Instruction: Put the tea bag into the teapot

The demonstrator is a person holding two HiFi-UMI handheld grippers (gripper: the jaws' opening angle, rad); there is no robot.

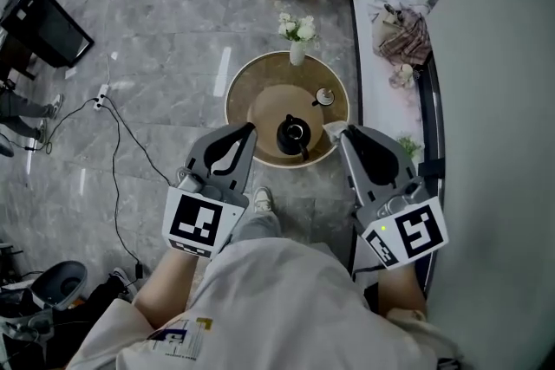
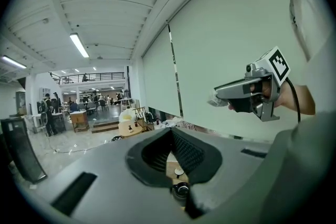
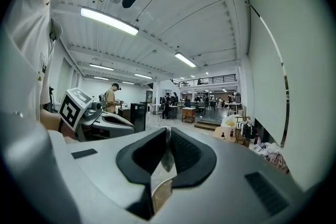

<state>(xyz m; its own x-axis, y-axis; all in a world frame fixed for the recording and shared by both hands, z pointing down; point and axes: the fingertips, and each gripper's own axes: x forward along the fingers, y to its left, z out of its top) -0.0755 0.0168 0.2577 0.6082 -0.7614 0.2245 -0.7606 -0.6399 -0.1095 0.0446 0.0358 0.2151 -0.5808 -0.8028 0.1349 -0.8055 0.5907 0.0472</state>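
Carrying the tea bag: our right gripper [image 1: 345, 134] pinches its jaws nearly together on a small pale crumpled thing at their tips, which we take for the tea bag [image 2: 216, 99]; so thin and light a thing would slip from a looser hold
Left gripper: our left gripper [image 1: 249, 131] has its jaws closed tip to tip with nothing between them; we judge it is kept free to help at the pot
Teapot: the dark teapot [image 1: 293, 135] stands upright on the near part of the round table [image 1: 238, 91], showing between the two gripper tips in the head view but well below them; we cannot tell whether its lid is on
Height and aim: we hold both grippers nearly level and high above the table, which reads to us as carrying, not lowering
Other things: a small cup [image 1: 324, 96] sits beyond the teapot and a vase of white flowers [image 1: 297, 35] at the far rim, both apart from the pot, so our side is free for the approach
Stage: the tea bag is not yet in the teapot; we judge the next move needs the right gripper brought down over the pot's mouth
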